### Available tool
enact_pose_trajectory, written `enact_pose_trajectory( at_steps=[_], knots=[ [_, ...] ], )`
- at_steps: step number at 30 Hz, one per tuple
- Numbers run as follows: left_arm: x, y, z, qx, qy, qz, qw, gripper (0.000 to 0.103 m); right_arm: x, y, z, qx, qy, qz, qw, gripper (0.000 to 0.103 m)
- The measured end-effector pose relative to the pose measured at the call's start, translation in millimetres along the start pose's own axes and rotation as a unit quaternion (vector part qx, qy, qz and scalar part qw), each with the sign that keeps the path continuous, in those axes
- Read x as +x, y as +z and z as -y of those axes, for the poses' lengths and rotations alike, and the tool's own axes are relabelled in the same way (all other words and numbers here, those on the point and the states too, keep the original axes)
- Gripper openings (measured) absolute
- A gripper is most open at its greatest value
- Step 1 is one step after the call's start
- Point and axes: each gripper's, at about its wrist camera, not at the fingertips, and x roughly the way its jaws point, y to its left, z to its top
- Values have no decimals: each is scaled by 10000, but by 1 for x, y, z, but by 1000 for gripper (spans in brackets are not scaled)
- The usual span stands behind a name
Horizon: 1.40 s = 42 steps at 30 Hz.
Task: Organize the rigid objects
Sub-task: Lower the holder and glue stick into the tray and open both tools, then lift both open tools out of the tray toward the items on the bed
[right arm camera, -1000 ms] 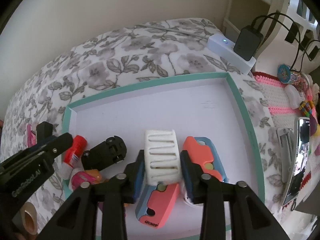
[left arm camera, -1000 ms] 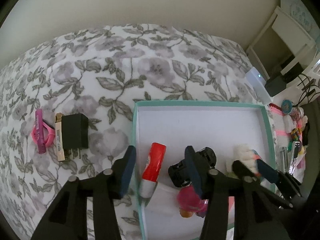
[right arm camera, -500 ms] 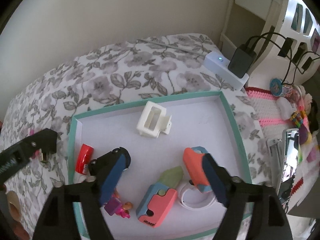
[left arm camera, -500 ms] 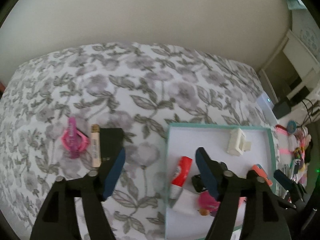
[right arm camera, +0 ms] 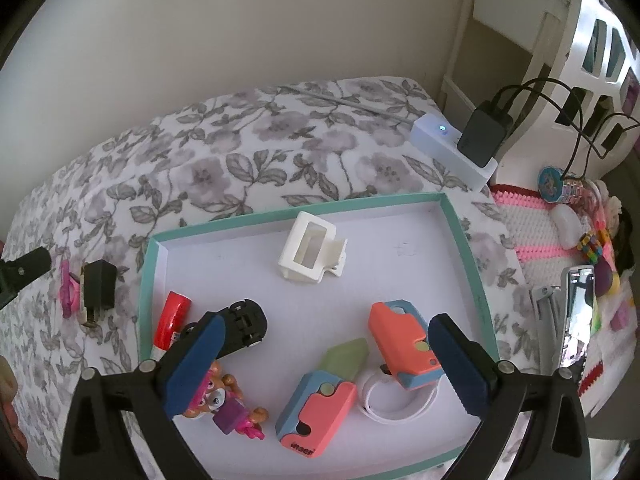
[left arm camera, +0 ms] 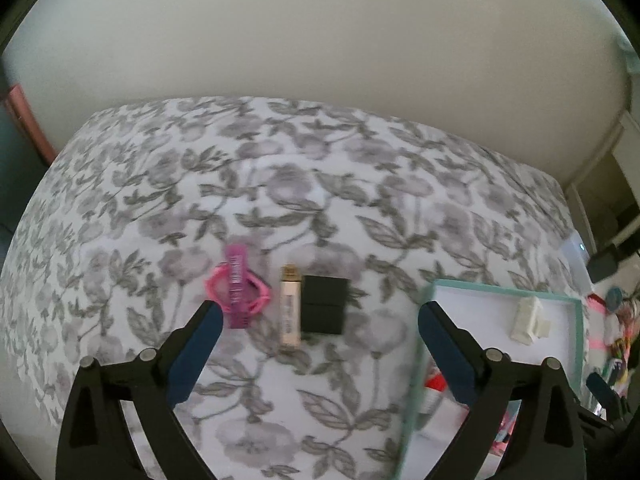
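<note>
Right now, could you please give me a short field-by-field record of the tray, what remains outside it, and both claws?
tray: teal-rimmed box on the floral cloth
inside tray: white clip, red tube, black toy car, two coral-and-blue toys, white ring, toy figure
outside tray: pink clip, beige stick, black adapter, side by side on the cloth
left claw: open, just been opening, nothing between its fingers, aimed near the outside items
right claw: open, just been opening, above the tray, holding nothing
</note>
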Motion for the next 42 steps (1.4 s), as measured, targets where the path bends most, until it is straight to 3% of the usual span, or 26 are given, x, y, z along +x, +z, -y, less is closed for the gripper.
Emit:
enact_pose_trajectory(
  at_steps=[9,16,36,42],
  knots=[
    [0,2,-67,-580,513,-32,9970,98,-2,-1,-28,-285,181,18,9994,103],
    [2,1,-94,-798,527,-73,9954,98,-4,-5,-62,-555,405,-5,9976,103],
    [32,8,-135,-1296,118,-386,9907,98,2,-8,-168,-1445,1068,129,9836,103],
    [45,12,-130,-1261,-58,-513,9907,98,1,-7,-192,-1696,1552,376,9725,103]
  ],
)
